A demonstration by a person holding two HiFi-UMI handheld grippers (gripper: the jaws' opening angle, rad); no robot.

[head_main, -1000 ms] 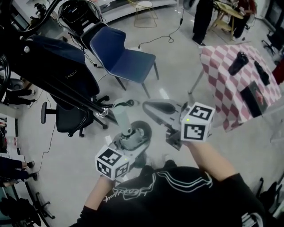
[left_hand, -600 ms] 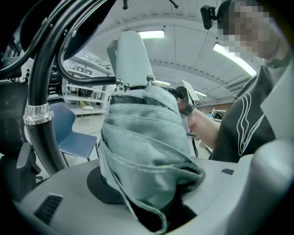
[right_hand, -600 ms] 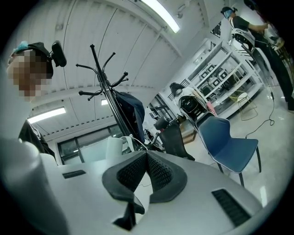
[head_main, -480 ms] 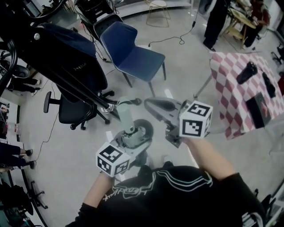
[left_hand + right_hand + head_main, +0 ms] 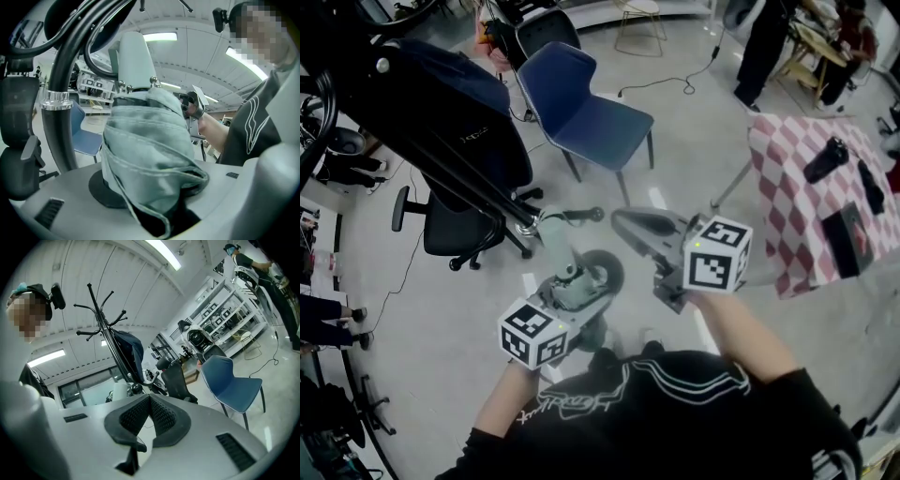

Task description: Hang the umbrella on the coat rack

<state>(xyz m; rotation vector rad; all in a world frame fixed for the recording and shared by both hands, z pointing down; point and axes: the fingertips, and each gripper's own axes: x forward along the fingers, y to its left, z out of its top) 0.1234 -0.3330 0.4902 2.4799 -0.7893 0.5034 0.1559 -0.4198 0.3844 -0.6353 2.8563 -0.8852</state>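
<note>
L tool (image 5: 574, 284) grips folded umbrella (image 5: 554, 242) nr coat rack (image 5: 461, 185); R tool (image 5: 148, 398) pinched closed, empty.

We saw the umbrella (image 5: 150, 154) folded shut, its pale sage-green fabric bunched up w/ stitched edges. Its smooth pale handle (image 5: 133, 56) stuck upward at a tilt. It sat clamped betw. the left gripper's (image 5: 575, 286) jaws. The coat rack (image 5: 108, 341) was a black pole w/ curved hooks up top (a dark navy coat (image 5: 459, 122) hung on it). The handle end was just beside the pole and not on any hook. Whether they touched we couldn't tell.
</note>
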